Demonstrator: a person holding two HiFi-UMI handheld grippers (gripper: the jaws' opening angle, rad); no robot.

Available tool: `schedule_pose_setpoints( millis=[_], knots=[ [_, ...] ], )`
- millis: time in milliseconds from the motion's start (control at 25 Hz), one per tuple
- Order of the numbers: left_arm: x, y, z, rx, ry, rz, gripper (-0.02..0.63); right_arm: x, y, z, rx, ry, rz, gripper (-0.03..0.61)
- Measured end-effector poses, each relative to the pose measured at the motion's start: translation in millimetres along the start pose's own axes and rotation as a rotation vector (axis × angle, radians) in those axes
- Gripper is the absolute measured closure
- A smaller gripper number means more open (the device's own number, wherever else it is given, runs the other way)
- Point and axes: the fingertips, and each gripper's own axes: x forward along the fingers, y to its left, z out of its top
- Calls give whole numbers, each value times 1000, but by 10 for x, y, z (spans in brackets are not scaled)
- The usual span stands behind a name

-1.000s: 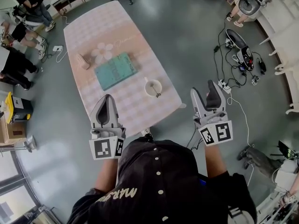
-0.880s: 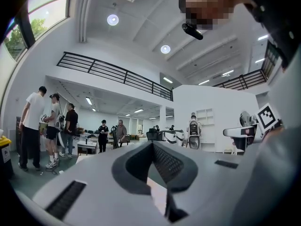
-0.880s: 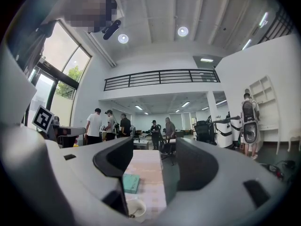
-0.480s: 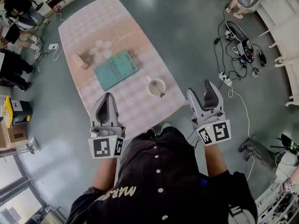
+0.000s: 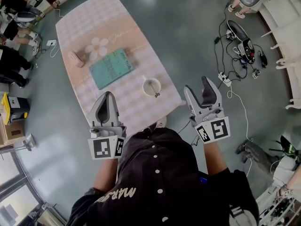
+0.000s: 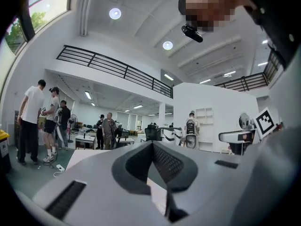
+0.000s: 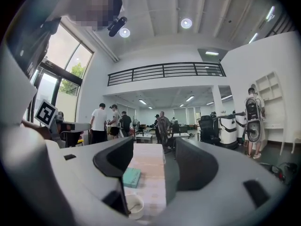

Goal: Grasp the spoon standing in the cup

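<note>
A white cup [image 5: 152, 85] stands near the front right corner of the pink checked table [image 5: 131, 32], with a spoon [image 5: 156, 94] leaning out of it toward me. In the right gripper view the cup [image 7: 134, 206] shows low down by the left jaw. My right gripper [image 5: 199, 87] is open and empty, held off the table's right edge, apart from the cup. My left gripper [image 5: 107, 99] hovers over the table's front edge, left of the cup, its jaws closed together on nothing. In the left gripper view the left gripper [image 6: 153, 147] has its tips meeting.
A teal book [image 5: 111, 68] lies mid-table, and the book [image 7: 131, 177] also shows beyond the cup in the right gripper view. A small pink object [image 5: 75, 59] sits to its left. Cables and a power strip [image 5: 223, 79] cross the floor at right. People stand at far left [image 5: 11, 27].
The table and cup have shifted slightly left and up in the head view. My right gripper has edged left and up toward the table corner. The left gripper has hardly moved.
</note>
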Motion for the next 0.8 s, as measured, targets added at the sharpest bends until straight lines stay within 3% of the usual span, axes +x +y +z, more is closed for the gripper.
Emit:
schedule_pose_setpoints(
  millis=[520,800],
  knots=[
    [1,-68,-121,4,36,35,603,152,-6,-490,5,106,95,314],
    [-13,-81,-240,-4,68,52,603,315,135,-902,-19,172,197,314]
  ],
)
